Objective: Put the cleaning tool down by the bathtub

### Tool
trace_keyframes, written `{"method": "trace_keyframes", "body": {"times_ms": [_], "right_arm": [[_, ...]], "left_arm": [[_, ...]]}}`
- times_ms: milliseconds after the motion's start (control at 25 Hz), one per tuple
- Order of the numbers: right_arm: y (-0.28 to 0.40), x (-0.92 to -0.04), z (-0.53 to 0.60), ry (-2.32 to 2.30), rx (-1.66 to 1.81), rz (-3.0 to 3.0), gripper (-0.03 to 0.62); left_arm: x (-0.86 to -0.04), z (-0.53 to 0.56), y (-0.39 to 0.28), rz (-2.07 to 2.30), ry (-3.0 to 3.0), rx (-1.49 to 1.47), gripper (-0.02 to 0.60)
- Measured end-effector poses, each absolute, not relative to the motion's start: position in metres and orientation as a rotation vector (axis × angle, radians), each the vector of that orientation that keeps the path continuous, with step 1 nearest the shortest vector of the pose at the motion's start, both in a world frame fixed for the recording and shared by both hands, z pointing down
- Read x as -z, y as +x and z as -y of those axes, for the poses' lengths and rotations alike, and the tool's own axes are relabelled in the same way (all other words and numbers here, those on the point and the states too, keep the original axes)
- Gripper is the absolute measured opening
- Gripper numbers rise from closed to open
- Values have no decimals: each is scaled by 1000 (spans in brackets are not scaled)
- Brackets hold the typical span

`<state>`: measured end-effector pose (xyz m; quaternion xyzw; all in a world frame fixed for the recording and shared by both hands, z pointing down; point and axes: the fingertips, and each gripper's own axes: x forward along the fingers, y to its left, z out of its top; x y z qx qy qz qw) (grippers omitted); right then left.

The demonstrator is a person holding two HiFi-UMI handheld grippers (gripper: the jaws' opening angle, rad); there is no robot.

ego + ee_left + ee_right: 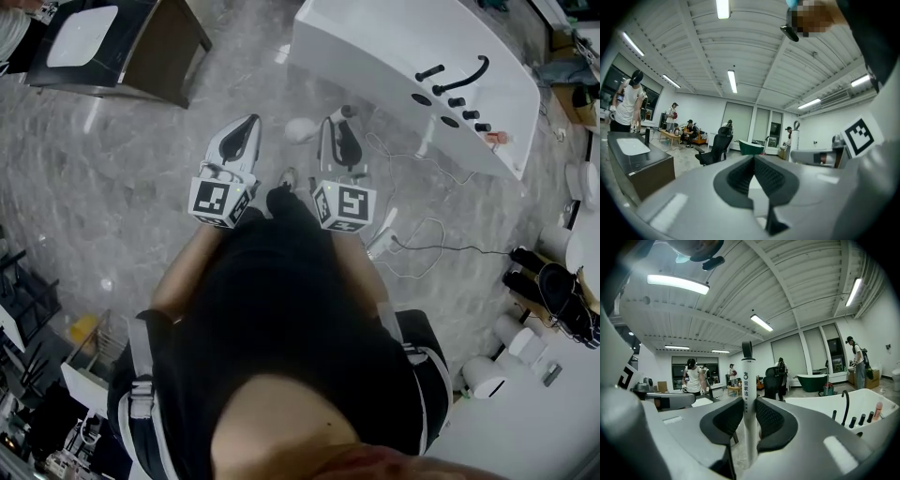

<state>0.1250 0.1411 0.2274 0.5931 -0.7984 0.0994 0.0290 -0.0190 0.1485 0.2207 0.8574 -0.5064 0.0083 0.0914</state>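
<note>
The cleaning tool's white handle (748, 380) stands upright between the pads of my right gripper (749, 405), which is shut on it; a black cap tops the handle. In the head view the right gripper (336, 133) points forward over the grey marble floor, just short of the white bathtub (375, 42) with its black faucet (464, 75). A white rounded piece (301, 129) shows beside the jaws; whether it is the tool's head is unclear. The left gripper (246, 133) hangs level with it, to its left. Its pads (740, 176) meet at the tips with nothing between them.
A dark cabinet with a white basin (84, 37) stands at the far left. Loose cables (422, 248) lie on the floor at the right, near white fixtures and dark shoes (539, 281). Several people, an office chair (715, 147) and a green tub (751, 147) are across the room.
</note>
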Motion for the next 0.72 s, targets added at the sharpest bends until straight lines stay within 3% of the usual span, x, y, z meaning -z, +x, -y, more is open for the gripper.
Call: {"method": "trace_keyframes", "body": {"times_ms": [720], "right_arm": [[126, -258, -46, 1833, -354, 2439, 89]], "left_arm": [[-246, -55, -13, 1495, 2512, -30, 8]]}}
